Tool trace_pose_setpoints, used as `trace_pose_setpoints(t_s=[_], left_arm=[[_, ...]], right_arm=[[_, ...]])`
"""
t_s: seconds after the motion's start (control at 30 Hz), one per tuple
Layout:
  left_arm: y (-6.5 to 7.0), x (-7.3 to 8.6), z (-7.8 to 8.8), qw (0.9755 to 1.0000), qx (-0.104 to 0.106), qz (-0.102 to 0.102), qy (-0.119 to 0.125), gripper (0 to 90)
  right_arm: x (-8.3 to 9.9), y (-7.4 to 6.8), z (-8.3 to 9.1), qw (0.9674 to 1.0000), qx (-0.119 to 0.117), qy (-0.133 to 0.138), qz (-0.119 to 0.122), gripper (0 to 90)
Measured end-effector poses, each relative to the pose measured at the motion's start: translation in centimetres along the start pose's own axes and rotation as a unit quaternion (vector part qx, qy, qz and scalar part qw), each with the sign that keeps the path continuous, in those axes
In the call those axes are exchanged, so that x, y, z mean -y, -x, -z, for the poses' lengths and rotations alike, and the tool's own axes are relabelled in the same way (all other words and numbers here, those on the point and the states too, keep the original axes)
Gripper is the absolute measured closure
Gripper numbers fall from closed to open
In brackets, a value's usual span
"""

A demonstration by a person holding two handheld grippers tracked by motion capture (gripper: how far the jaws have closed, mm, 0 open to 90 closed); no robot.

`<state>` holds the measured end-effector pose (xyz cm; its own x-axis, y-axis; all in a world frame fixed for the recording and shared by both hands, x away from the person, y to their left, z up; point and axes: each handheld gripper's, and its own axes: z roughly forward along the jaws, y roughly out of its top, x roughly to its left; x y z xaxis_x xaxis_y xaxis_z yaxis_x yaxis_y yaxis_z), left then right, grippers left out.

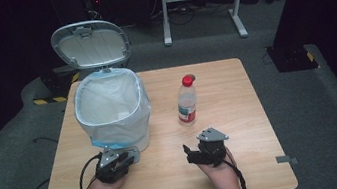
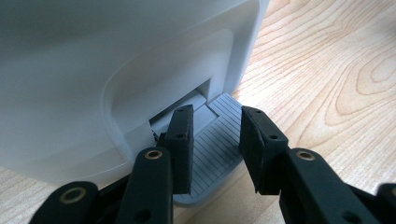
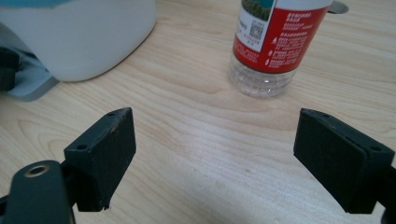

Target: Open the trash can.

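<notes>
Upright, cap up: bottle (image 1: 186, 101); right tongs (image 1: 191, 152) spread empty, left tongs (image 2: 215, 140) clenched over pedal (image 2: 210, 154).

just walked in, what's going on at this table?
A person holds a hand-held gripper in each hand. The left hand-held gripper, jaws nearly together, rests on the pedal of the white bin, whose lid stands open. The right hand-held gripper is wide open, aimed at the upright water bottle, not yet touching it.
</notes>
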<state>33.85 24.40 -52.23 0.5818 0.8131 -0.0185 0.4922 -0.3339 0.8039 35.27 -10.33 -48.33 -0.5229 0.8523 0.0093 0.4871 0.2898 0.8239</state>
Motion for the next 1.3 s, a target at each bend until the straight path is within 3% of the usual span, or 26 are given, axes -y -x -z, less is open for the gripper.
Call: trace_pose_setpoints(t_s=[0.3,0.53,0.9,1.1,1.3], left_arm=[[-0.3,0.0,0.0,1.0,0.01,0.002,-0.002,64.1],[0.0,0.0,0.0,1.0,0.0,-0.007,-0.003,64.6],[0.0,0.0,0.0,1.0,0.002,-0.006,-0.003,64.5],[-0.1,0.0,0.0,1.0,0.002,-0.005,-0.003,64.5],[-0.1,0.0,0.0,1.0,0.005,-0.003,-0.003,64.5]], right_arm=[[-1.9,1.2,-0.4,0.9997,0.019,-0.006,-0.014,13.0],[-3.1,1.7,-1.1,0.9991,0.029,-0.017,-0.025,13.2],[-5.6,2.6,-1.0,0.9988,0.036,0.011,-0.031,13.0],[-7.5,3.1,-1.9,0.998,0.044,0.032,-0.032,12.9],[-8.8,3.6,-3.6,0.9974,0.055,0.031,-0.036,12.9]])
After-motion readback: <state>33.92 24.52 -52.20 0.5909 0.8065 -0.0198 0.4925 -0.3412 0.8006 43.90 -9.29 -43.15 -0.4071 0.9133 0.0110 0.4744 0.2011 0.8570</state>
